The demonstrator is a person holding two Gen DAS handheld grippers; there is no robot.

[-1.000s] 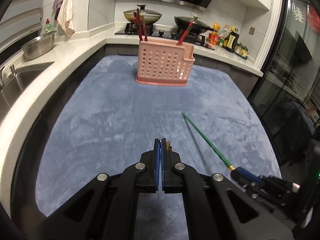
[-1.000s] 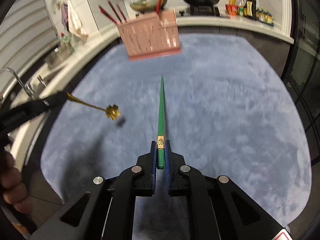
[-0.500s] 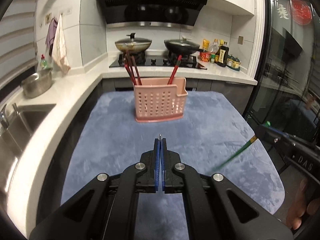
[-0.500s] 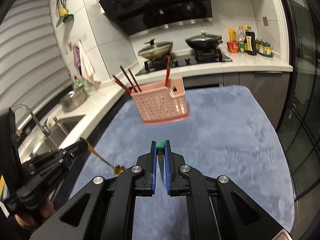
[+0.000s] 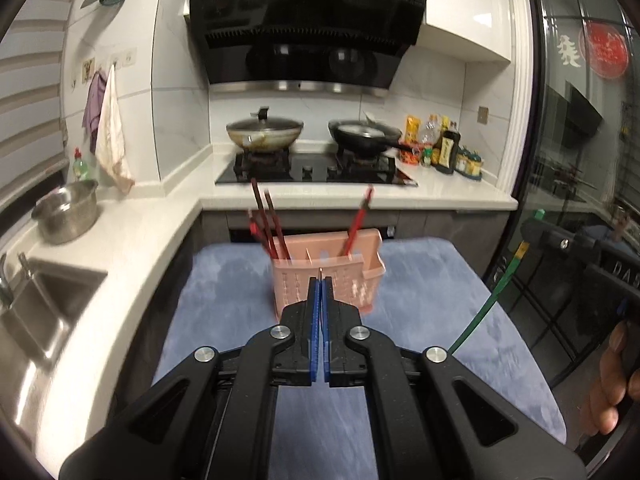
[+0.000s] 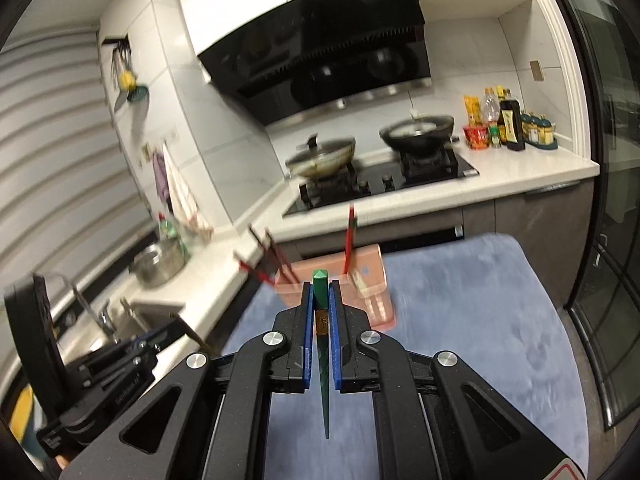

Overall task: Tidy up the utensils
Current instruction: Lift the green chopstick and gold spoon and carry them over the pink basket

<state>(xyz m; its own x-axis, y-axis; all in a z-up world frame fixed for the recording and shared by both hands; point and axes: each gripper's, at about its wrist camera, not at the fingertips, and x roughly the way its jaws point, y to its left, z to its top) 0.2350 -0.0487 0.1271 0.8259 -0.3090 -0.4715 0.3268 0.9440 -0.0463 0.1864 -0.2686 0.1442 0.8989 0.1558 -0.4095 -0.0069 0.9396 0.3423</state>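
A pink perforated utensil holder (image 5: 340,276) stands on the blue mat (image 5: 224,292) with red chopsticks (image 5: 268,220) in it; it also shows in the right wrist view (image 6: 368,280). My right gripper (image 6: 320,292) is shut on a green chopstick (image 6: 325,384), held upright with its point down; it shows at the right in the left wrist view (image 5: 486,308). My left gripper (image 5: 321,282) is shut on a thin gold utensil, only its tip showing; its gold handle (image 6: 196,334) shows in the right wrist view.
A white counter (image 5: 132,236) wraps the left and back. A sink (image 5: 36,304) and steel bowl (image 5: 68,212) are at left. A stove with two pans (image 5: 264,132) and sauce bottles (image 5: 444,148) are behind. A glass door (image 5: 580,200) is at right.
Both grippers have lifted off the mat and tilted up, carrying their utensils. The green chopstick has swung from lying flat to hanging point down. The holder is now closer ahead.
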